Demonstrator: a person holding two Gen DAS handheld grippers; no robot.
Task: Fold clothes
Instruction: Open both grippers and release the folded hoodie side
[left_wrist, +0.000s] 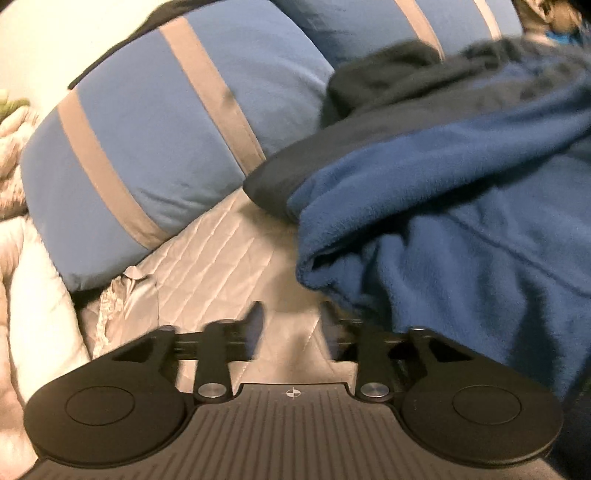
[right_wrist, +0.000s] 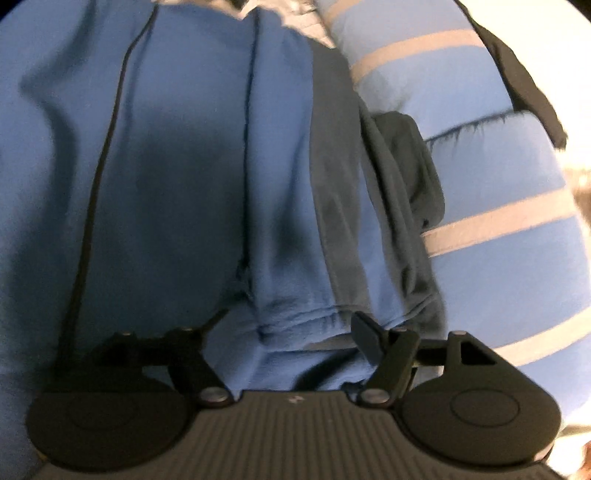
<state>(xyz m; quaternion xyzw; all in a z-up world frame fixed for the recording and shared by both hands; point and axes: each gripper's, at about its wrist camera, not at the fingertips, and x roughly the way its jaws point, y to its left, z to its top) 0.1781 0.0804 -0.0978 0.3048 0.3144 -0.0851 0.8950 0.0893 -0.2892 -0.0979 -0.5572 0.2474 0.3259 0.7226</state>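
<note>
Grey quilted bed (left_wrist: 221, 258), striped pillow (left_wrist: 147, 147) behind, our left gripper (left_wrist: 291, 317) jaws open beside blue fleece garment (left_wrist: 443, 221), our right gripper (right_wrist: 288, 328) jaws spread over its folds.

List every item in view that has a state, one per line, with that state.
Blue fleece garment: rumpled, unfolded, lying on the bed.
Grey quilted bedspread: spread flat, partly covered by the fleece.
Striped blue pillow: resting on the bedspread, beside the fleece.
Left hand-held gripper: open, over bare bedspread, holding nothing.
Right hand-held gripper: open, fleece between its fingers, not clamped.
</note>
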